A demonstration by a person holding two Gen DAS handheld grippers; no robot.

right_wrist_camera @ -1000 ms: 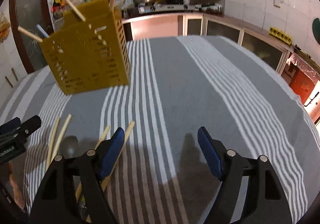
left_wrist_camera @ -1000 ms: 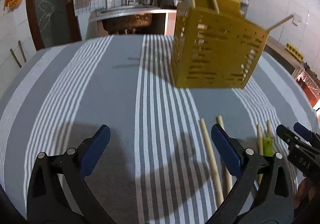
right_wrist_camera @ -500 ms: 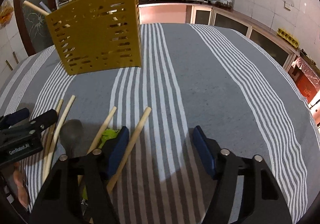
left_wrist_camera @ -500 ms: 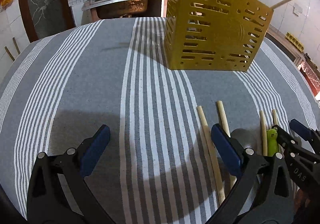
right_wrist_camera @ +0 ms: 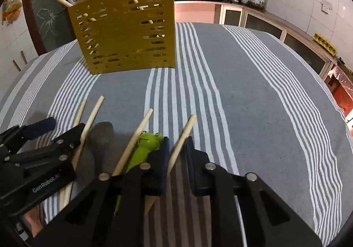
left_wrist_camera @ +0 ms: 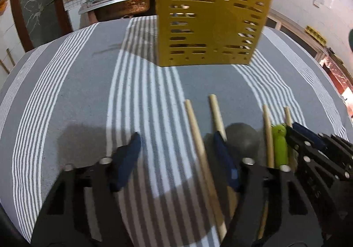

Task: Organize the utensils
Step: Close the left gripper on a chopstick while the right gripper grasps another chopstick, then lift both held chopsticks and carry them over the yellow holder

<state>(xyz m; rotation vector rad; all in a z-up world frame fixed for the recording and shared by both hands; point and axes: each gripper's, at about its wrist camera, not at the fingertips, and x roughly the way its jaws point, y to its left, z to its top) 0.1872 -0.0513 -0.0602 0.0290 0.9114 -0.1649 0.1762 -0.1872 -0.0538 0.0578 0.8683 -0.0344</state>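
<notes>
Utensils lie loose on the striped worktop [right_wrist_camera: 253, 97], near your grippers and well apart from the yellow slotted holder [right_wrist_camera: 125, 32], which stands farther back and already contains several wooden sticks.

Your right gripper [right_wrist_camera: 176, 154] has its jaws nearly closed around one wooden stick [right_wrist_camera: 182, 138]; whether the pads are pressing on it, I cannot tell. The green frog-headed utensil [right_wrist_camera: 145, 145] lies just beside the left-hand jaw.

Your left gripper [left_wrist_camera: 176, 149] stands wide open and holds nothing, with another wooden stick [left_wrist_camera: 196, 134] lying between its jaws.

In my judgement the step in hand is the pick-up of a stick. The next move calls for a firm close, a clean lift clear of the frog utensil, then an upright drop into the holder.
</notes>
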